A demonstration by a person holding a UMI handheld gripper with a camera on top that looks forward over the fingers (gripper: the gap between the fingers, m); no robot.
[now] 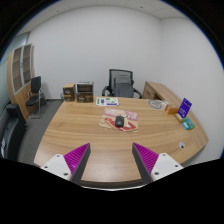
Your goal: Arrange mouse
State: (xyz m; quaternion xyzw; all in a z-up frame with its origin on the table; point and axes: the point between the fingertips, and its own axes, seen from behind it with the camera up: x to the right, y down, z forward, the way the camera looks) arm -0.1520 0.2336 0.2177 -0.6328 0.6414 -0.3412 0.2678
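In the gripper view, the mouse (119, 121) lies on a mouse mat (120, 122) near the middle of a long wooden desk (75, 135), well beyond the fingers and far out of reach. Around it stand other things: a cardboard box (69, 92) and a black crate (85, 91) at the far edge, papers (107, 101) just in front of them, a bowl-like item (156, 104) toward the far right corner, and a blue and white box (185, 106) at the right edge. An office chair (121, 82) stands behind the desk.

The risk, as I judge it, lies in the long approach. The mouse is small and low, so fingers coming down off-centre could push it across the mat or drag the mat along with it rather than close on it. A steep descent could also strike the desk top.

The hand-held gripper (109, 160) hangs above the near edge of the desk. Its fingers are spread wide, pink pads (76, 156) facing inward, with nothing between them and nothing touched.
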